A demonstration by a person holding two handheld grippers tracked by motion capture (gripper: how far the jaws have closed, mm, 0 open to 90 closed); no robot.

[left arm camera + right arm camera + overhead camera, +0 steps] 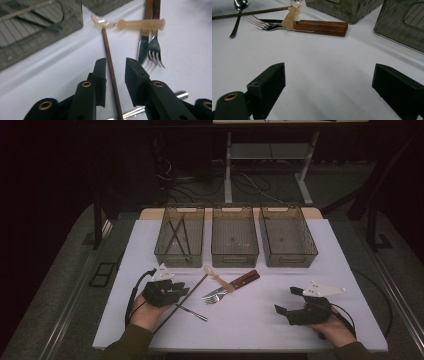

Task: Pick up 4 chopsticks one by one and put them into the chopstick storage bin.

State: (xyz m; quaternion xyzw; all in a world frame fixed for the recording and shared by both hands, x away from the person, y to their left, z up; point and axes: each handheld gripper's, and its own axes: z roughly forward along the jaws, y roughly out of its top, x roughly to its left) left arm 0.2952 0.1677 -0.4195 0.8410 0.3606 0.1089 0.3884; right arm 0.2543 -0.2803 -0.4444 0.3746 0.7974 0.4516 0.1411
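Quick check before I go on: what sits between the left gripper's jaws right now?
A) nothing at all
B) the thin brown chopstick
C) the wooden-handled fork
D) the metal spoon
B: in the left gripper view the thin brown chopstick runs up between the open jaws of the left gripper, with a gap on either side; the fork lies off to one side.

Three clear bins (234,240) sat in a row at the white table's (260,320) far edge; the left one held chopsticks (178,234).

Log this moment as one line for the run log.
left gripper: open, jaws either side of chopstick | right gripper: open over bare table | left bin: holds sticks | fork, knife: loose
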